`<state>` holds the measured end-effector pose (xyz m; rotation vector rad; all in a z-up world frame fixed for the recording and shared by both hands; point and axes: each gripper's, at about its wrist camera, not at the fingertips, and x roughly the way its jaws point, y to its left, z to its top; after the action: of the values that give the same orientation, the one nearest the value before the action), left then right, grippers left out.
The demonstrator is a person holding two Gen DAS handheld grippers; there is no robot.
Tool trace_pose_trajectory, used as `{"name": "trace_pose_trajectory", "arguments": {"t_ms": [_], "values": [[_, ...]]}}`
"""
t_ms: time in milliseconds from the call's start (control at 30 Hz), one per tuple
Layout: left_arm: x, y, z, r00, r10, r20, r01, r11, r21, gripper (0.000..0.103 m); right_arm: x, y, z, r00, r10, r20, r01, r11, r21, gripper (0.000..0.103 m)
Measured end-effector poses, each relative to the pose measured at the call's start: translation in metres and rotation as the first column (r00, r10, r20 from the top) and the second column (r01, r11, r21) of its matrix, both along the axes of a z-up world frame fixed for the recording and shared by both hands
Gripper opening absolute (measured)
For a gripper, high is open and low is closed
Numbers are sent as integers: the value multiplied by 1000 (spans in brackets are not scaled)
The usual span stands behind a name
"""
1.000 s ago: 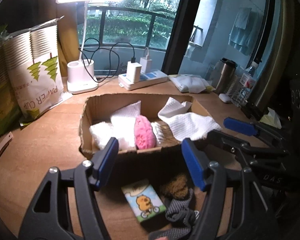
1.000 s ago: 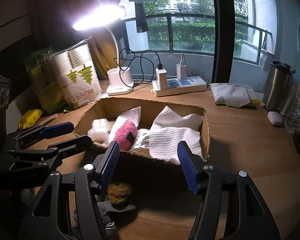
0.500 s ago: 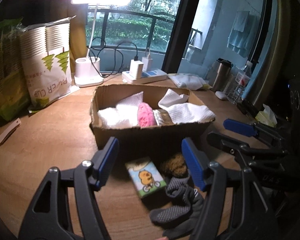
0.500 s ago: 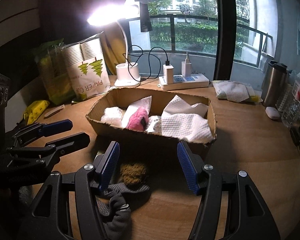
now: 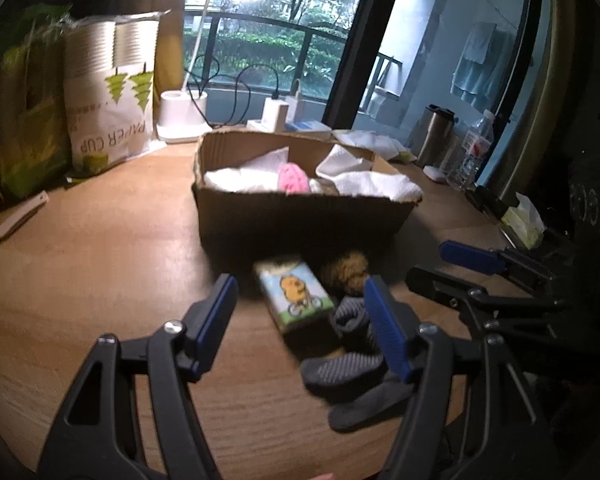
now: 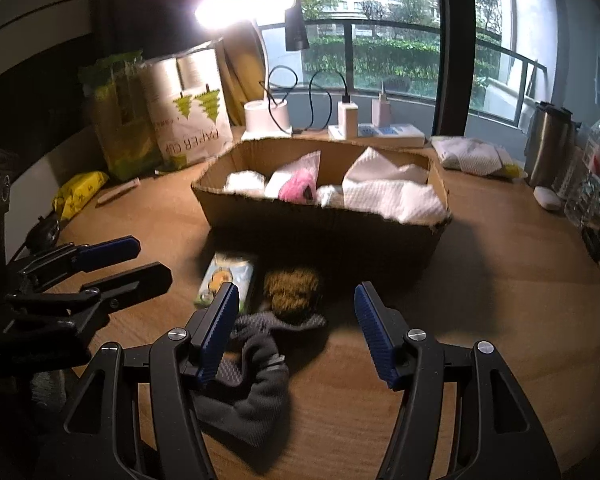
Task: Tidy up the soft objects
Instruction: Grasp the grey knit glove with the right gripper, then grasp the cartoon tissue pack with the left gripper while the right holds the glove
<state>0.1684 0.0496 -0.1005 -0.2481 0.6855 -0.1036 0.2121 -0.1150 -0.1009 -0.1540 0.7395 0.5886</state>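
On the wooden desk [image 6: 500, 300], just in front of the cardboard box [image 6: 320, 236], three soft things lie loose: a tissue pack printed with a cartoon bear [image 5: 294, 294], a brown fuzzy ball [image 6: 292, 290] and a grey knit sock [image 6: 256, 384]. The box already holds white cloths [image 6: 396, 196] and a pink sponge-like puff [image 6: 298, 186]. I'd judge the sock limp and light, likely to drape and trail, so best pinched across its bunched middle; the fuzzy ball looks squashy and should take a squeeze anywhere; the tissue pack is slick-wrapped, so across its narrow sides seems safest. The left gripper [image 5: 300, 320] hangs with its blue pads wide apart and empty, the tissue pack lying between and just beyond its tips, the sock beside its right finger. The right gripper [image 6: 296, 328] is likewise spread wide, holding nothing, with the sock under its left finger and the ball just ahead.
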Motion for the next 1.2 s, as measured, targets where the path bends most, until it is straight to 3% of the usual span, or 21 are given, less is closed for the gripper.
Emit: {"name": "trace_pose_trajectory", "arguments": {"t_ms": [233, 733, 833, 867, 1200], "values": [[-16, 6, -25, 1000, 0, -20, 0, 1000, -28, 68, -10, 6, -30, 999, -3, -41, 1, 1000, -30, 63], [-29, 14, -47, 998, 34, -43, -35, 999, -19, 68, -7, 27, -69, 997, 2, -83, -10, 996, -93, 59], [-27, 12, -47, 998, 33, -46, -33, 999, -14, 68, -7, 27, -69, 998, 4, -69, -11, 995, -103, 41], [-27, 11, -47, 998, 31, -46, -31, 999, -11, 68, -7, 26, -69, 998, 8, -69, -15, 995, -99, 31], [-19, -16, -48, 997, 4, -71, -2, 1000, 30, 68, -20, -3, -47, 1000, 21, -12, -21, 1000, -19, 29]]}}
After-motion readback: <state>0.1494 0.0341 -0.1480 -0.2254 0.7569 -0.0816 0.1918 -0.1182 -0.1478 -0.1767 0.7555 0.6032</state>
